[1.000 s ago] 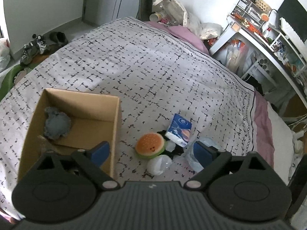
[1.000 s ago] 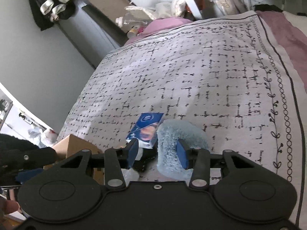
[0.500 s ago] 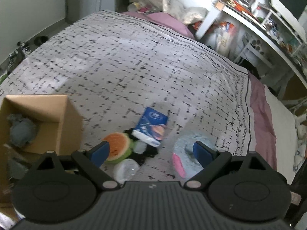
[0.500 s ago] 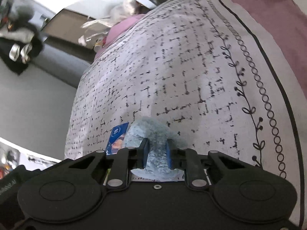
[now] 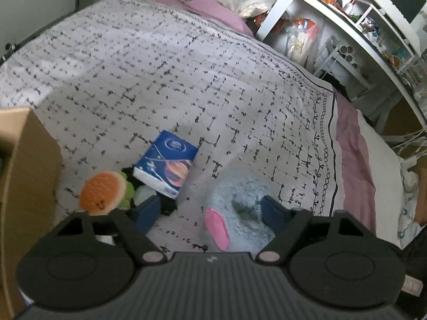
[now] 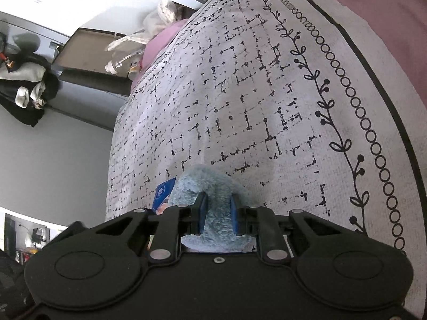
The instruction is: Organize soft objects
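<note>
A fluffy light-blue slipper with a pink sole lies on the patterned bedspread. My right gripper is shut on the slipper, its blue pads pinching the plush. My left gripper is open and empty, and its right pad rests against the slipper. An orange burger plush and a blue tissue pack lie just left of the slipper. The cardboard box stands at the far left, its inside hidden.
A black item and a white round object sit between the burger plush and the tissue pack. A cluttered white desk and shelves stand beyond the bed's right edge. Pink pillows and bags lie at the head of the bed.
My right gripper has closed on the slipper and tilted over. My left gripper has moved right, away from the box, and now hovers over the slipper.
</note>
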A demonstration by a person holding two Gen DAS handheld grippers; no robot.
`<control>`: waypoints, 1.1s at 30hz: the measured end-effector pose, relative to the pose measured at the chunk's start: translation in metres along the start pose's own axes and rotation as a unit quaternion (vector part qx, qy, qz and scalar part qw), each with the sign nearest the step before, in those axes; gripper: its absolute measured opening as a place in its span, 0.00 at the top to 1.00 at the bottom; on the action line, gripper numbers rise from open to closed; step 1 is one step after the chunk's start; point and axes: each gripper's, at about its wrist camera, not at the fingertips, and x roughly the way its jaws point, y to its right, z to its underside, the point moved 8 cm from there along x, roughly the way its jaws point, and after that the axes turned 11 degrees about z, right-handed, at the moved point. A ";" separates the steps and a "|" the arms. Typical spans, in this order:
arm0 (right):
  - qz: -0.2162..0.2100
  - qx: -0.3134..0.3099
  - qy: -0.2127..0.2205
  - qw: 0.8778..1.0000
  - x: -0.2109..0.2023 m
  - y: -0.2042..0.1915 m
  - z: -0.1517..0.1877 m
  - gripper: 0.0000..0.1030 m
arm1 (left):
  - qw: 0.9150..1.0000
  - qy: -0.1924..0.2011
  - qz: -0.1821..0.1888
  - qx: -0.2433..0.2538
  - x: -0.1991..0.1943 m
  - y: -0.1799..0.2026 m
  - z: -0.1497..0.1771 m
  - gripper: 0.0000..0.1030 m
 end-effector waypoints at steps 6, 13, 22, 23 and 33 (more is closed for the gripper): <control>0.000 -0.005 0.001 1.000 0.002 0.002 -0.002 0.80 | 1.000 -0.011 0.015 -0.019 0.015 0.000 0.004 0.38; 0.010 -0.028 0.010 1.000 0.004 -0.002 -0.002 0.81 | 0.998 -0.029 0.035 -0.047 0.030 -0.002 0.012 0.77; -0.003 -0.044 0.012 0.999 -0.012 -0.012 0.008 0.87 | 0.999 0.006 0.034 -0.016 -0.001 0.009 0.007 0.80; -0.004 -0.047 0.013 0.999 -0.015 -0.013 0.010 0.87 | 0.999 0.009 0.035 -0.015 -0.005 0.010 0.007 0.80; -0.011 -0.060 0.037 0.997 -0.046 -0.026 0.023 0.89 | 0.998 0.030 0.055 -0.011 -0.041 0.014 0.015 0.84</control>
